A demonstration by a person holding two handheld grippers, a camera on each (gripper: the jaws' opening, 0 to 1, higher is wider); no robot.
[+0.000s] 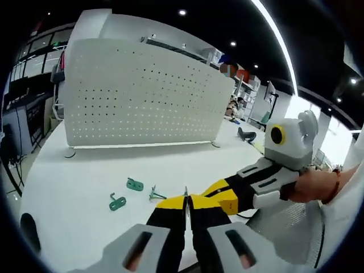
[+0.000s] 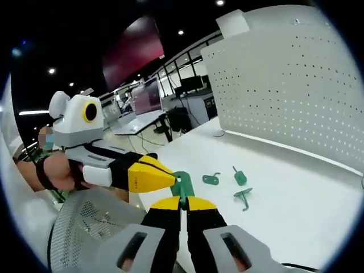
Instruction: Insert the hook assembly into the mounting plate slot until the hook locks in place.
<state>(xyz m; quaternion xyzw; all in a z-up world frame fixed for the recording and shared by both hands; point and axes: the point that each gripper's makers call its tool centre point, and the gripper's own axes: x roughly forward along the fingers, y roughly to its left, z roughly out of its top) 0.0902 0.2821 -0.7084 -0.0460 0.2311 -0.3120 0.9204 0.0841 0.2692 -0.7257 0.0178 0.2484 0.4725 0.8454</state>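
Note:
The white perforated mounting plate (image 1: 142,96) stands upright at the back of the white table; in the right gripper view the plate (image 2: 284,79) is at upper right. My right gripper (image 2: 183,200) is shut on a green hook piece (image 2: 182,184) that sticks up from its yellow tips. My left gripper (image 1: 186,199) is shut, yellow tips pressed together, with nothing visible between them. The left gripper (image 2: 149,173) reaches in from the left, its tip right beside the held hook. The right gripper (image 1: 226,195) comes in from the right, touching my left tips.
Three loose green hooks (image 1: 135,184) (image 1: 117,201) (image 1: 156,195) lie on the white table (image 1: 85,176) in front of the plate, also seen as hooks (image 2: 211,179) (image 2: 239,176) (image 2: 244,196). A grey mesh chair back (image 2: 85,227) sits low left. Desks and monitors stand behind.

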